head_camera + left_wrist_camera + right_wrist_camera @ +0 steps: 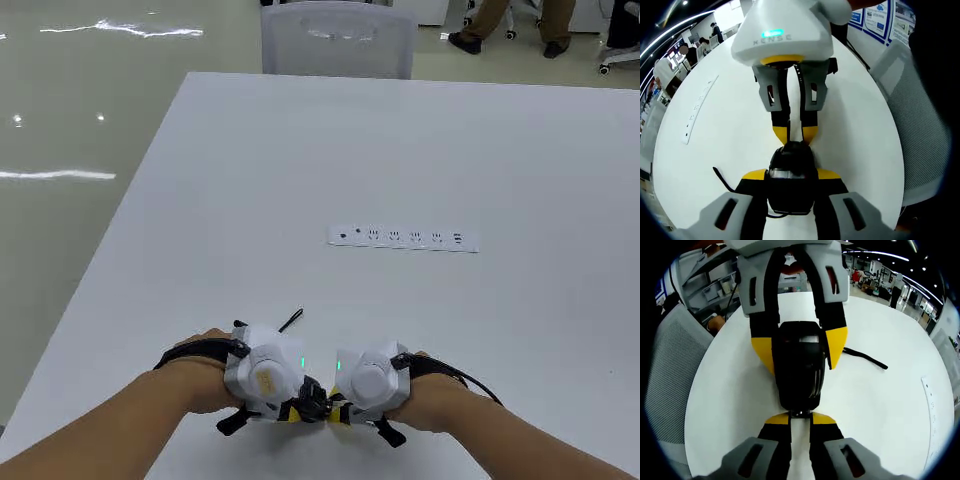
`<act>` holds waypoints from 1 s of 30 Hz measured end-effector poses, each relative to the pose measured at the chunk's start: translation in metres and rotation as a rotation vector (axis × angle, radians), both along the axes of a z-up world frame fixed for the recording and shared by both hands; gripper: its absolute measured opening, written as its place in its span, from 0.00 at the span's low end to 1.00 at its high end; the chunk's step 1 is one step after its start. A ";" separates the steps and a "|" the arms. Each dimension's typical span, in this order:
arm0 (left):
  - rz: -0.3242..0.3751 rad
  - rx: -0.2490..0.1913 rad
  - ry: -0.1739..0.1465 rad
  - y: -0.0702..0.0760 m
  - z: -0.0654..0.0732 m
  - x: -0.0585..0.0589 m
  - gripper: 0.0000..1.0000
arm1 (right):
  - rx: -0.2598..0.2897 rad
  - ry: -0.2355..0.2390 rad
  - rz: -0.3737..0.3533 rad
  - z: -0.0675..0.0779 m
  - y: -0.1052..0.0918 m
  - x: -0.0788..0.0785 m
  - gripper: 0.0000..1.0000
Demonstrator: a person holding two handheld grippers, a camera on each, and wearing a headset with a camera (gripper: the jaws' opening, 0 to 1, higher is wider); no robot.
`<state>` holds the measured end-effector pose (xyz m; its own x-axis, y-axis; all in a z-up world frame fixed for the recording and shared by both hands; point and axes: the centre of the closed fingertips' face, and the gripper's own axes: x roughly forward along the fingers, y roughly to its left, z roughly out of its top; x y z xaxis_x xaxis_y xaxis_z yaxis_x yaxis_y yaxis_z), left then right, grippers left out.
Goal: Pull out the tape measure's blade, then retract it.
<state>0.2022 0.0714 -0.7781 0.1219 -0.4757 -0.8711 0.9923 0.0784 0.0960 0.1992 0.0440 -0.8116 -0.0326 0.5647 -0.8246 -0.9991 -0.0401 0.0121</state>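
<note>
Both hand-held grippers [792, 174] [800, 418] clamp the black tape measure [800, 365].

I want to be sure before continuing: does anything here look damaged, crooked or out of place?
Nothing stands out. The left gripper holds the tape measure squarely, the right gripper pinches its blade tip, and the strap lies loose on the table.

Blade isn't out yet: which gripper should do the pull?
Right. The right gripper looks shut on the blade tip at the mouth of the tape measure, so it can likely draw straight back over the table. The left gripper clamps the tape measure's sides and is better kept steady.
</note>
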 end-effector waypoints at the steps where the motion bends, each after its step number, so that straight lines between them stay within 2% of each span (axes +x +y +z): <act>1: 0.000 -0.001 0.000 0.000 0.000 0.000 0.29 | -0.002 0.000 0.003 0.000 -0.001 0.000 0.11; 15: 0.001 0.001 -0.003 0.000 0.000 0.001 0.29 | -0.027 0.010 -0.003 0.005 -0.011 -0.002 0.10; 22: 0.009 0.001 -0.007 0.000 0.001 0.001 0.29 | -0.037 0.003 -0.001 0.000 -0.020 0.001 0.09; 30: 0.006 0.001 -0.006 0.000 0.001 0.000 0.29 | -0.048 0.001 0.005 0.001 -0.025 0.000 0.09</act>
